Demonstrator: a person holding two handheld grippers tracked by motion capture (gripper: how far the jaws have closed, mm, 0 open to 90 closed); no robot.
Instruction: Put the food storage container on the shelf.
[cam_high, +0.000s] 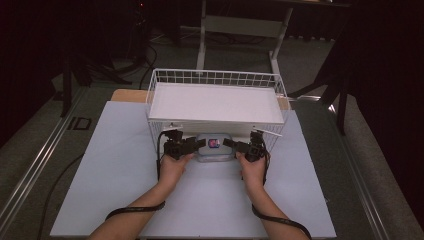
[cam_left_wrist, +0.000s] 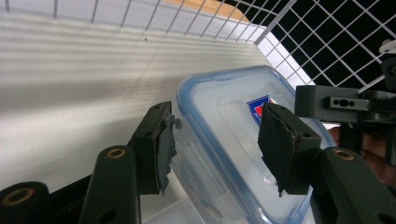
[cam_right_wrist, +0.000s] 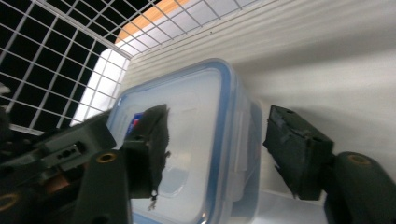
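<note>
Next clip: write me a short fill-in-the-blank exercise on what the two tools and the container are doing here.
1. The clear container has a lid with a ____ rim.
2. It sits just in front of a white wire ____.
3. The left tool has one jaw on the container's side and the other on its ____.
4. The label on the lid is red and ____.

Missing words: blue; basket; lid; blue
</note>
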